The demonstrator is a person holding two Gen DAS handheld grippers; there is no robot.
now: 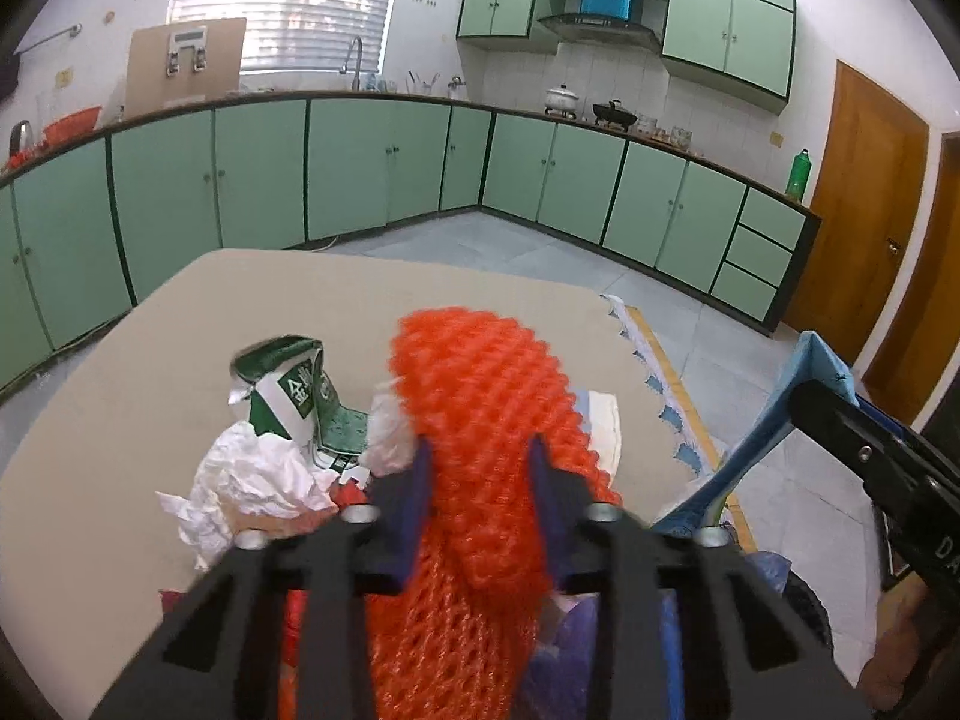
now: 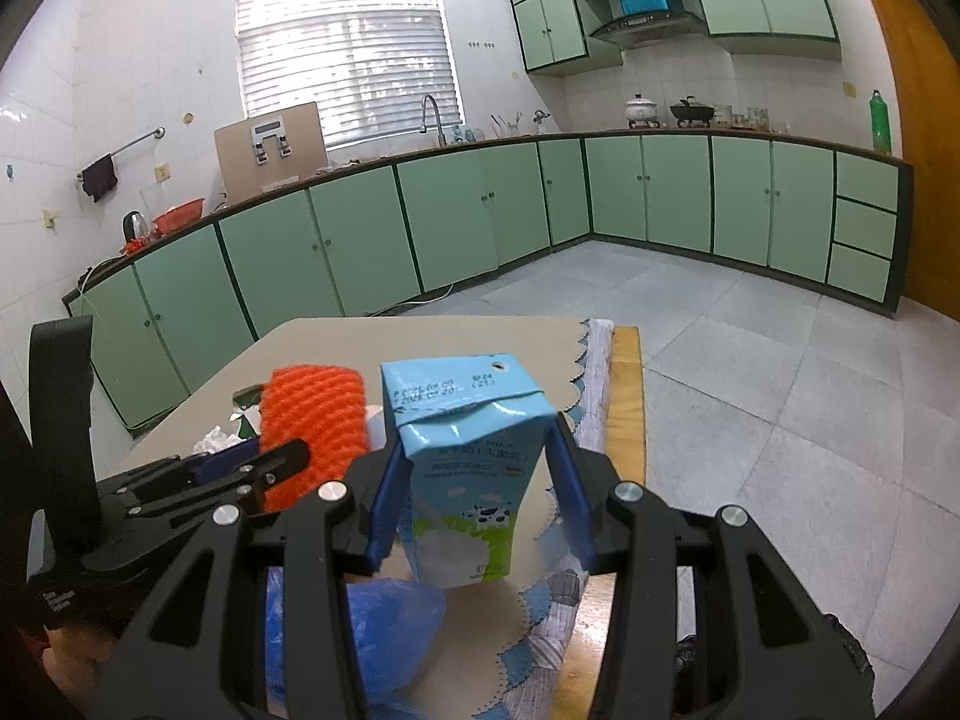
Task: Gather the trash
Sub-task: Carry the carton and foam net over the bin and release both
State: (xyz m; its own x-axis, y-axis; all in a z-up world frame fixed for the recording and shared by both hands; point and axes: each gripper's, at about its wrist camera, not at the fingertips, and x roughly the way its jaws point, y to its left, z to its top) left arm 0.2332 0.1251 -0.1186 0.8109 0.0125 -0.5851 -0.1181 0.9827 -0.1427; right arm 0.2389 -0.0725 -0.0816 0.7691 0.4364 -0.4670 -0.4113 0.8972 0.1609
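Trash: heap on the tan surface (image 1: 120, 396), lower centre of the left view. Left to right: crumpled white paper (image 1: 252, 480); torn green carton (image 1: 294, 390); orange foam net (image 1: 480, 420), pinched between the nearly closed left tongs (image 1: 480, 462); blue milk carton (image 2: 468, 468), gripped upright by the half-open right tongs (image 2: 474, 480). Blue bag (image 2: 384, 630) at lower frame. Step, as judged: both pieces picked up. Next: carry them over the bag and release.

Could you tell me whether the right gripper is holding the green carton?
No, the right gripper holds a blue milk carton; the green carton lies on the table.
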